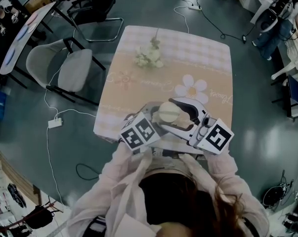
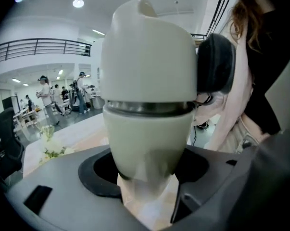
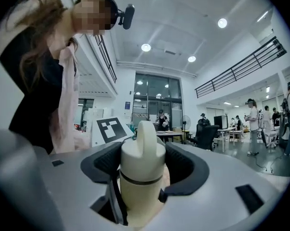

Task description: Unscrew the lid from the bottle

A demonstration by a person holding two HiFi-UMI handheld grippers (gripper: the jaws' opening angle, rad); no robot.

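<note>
A cream bottle (image 1: pixel 169 112) is held in the air over the near edge of the table (image 1: pixel 139 90), just in front of the person. My left gripper (image 2: pixel 149 177) is shut on the bottle's lower body (image 2: pixel 149 138); the domed lid (image 2: pixel 149 57) rises above a dark seam. My right gripper (image 3: pixel 144 170) comes in level from the other side and is shut on the lid (image 3: pixel 142 160), with a dark pad (image 2: pixel 215 64) pressed against the lid's side. The lid has an upright loop handle on top. The bottle stands roughly upright between the two grippers.
The table carries a checked cloth with a daisy print (image 1: pixel 192 89) and a small flower bunch (image 1: pixel 149 56) at its far side. A grey chair (image 1: pixel 64 65) stands at the left, cables lie on the floor. Several people stand far off in the hall.
</note>
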